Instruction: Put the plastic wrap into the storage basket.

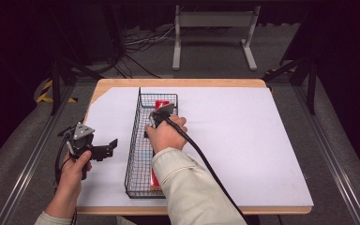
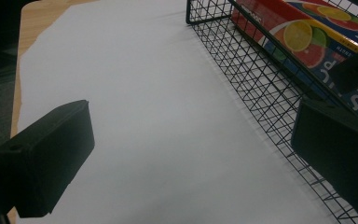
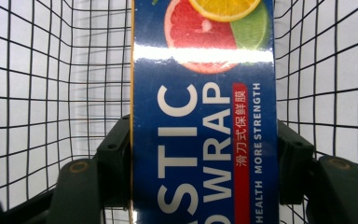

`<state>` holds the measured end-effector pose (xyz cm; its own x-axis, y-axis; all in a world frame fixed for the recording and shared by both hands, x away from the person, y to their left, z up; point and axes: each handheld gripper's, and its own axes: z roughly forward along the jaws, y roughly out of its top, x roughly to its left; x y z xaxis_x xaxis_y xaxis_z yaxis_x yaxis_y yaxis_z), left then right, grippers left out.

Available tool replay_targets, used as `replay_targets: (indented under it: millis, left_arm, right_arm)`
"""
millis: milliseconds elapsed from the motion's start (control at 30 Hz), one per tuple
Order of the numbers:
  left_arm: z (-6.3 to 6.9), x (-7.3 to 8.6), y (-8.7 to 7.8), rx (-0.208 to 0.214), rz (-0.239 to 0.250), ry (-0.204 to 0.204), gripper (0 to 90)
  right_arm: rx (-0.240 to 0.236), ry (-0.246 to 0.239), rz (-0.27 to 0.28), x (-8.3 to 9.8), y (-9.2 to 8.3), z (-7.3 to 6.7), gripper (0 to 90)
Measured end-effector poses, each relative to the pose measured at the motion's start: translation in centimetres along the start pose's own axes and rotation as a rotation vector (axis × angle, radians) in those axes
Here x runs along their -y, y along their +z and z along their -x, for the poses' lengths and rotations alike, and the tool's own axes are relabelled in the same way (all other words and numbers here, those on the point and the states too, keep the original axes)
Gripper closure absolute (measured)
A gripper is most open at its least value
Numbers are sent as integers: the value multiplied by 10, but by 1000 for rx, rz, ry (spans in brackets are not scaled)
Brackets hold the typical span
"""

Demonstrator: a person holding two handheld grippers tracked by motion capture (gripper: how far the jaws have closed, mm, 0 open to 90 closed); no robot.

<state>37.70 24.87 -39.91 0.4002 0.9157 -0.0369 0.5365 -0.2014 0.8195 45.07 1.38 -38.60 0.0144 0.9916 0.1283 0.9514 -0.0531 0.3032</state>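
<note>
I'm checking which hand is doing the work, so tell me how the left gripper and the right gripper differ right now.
The left gripper is open with nothing between its jaws; the right gripper is shut on the plastic wrap box. The left gripper hangs over the white sheet beside the wire basket; the right gripper reaches down inside that basket. Both have black jaws and are held by a hand.

Wire basket (image 1: 136,140): narrow, walls close on both sides of the box (image 3: 205,140). Surface (image 1: 243,140): white sheet bare left and right of the basket; open passage.
</note>
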Motion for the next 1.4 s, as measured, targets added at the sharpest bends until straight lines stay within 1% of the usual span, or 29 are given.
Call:
replay_targets:
  millis: [100, 167, 267, 400, 467, 567, 633, 667, 700, 800, 833, 867, 967, 1000, 1033, 1100, 1167, 1200, 1233, 1300, 1400]
  left_arm:
    - [0, 1, 1, 4, -2, -6, 1]
    - [-1, 1, 1, 1, -6, -1, 1]
    - [-1, 0, 0, 2, -2, -2, 1]
    - [-1, 0, 0, 2, -3, -5, 1]
    - [-1, 0, 0, 2, -5, -2, 1]
    - [0, 0, 0, 2, -1, -2, 1]
    - [0, 0, 0, 3, -5, -4, 1]
    - [0, 0, 0, 0, -3, -6, 1]
    - [0, 0, 0, -3, -9, -6, 1]
    - [-1, 0, 0, -2, -6, -6, 1]
    - [-1, 0, -1, -3, -8, -4, 1]
    - [-1, 0, -1, -5, -7, -7, 1]
    - [-1, 0, -1, -3, -5, -14, 1]
    - [-1, -1, -1, -6, -9, -8, 1]
    - [-1, 0, -1, -10, -12, -9, 1]
    - [-1, 0, -1, -6, -18, -10, 1]
    - [-3, 0, 0, -12, -24, -10, 1]
    - [-2, 1, 0, -10, -25, -21, 1]
    - [-2, 1, 0, -9, -25, -22, 1]
    - [-2, 0, 0, -9, -26, -15, 1]
    - [-2, 0, 1, -9, -28, -17, 1]
  right_arm:
    - [8, -8, 2, 1, 0, 0, 382]
    - [16, -23, -4, 1, 1, 0, 378]
    - [13, -21, -3, 1, 1, 0, 374]
    - [-2, -14, 18, -1, -3, -1, 360]
    - [-12, 4, 13, -2, -5, 1, 346]
    - [-30, 7, 37, -4, -9, 2, 347]
    - [-34, 4, 33, -4, -11, 3, 347]
    - [-48, 2, 49, -5, -16, 3, 340]
    - [-49, 5, 51, -5, -17, 3, 338]
    - [-53, -6, 67, -6, -22, 3, 333]
    - [-61, -10, 90, -7, -28, 4, 332]
    - [-62, -15, 101, -7, -30, 4, 328]
    - [-71, -29, 109, -7, -35, 3, 313]
    - [-89, -47, 134, -6, -41, 3, 294]
    - [-89, -47, 134, -6, -41, 3, 294]
    - [-115, -70, 152, -5, -50, 4, 278]
    - [-124, -96, 191, -5, -58, 9, 266]
    - [-127, -106, 204, -5, -62, 11, 260]
    - [-130, -116, 212, -5, -66, 14, 259]
    - [-138, -119, 228, -6, -73, 20, 259]
    - [-158, -124, 267, -8, -83, 28, 258]
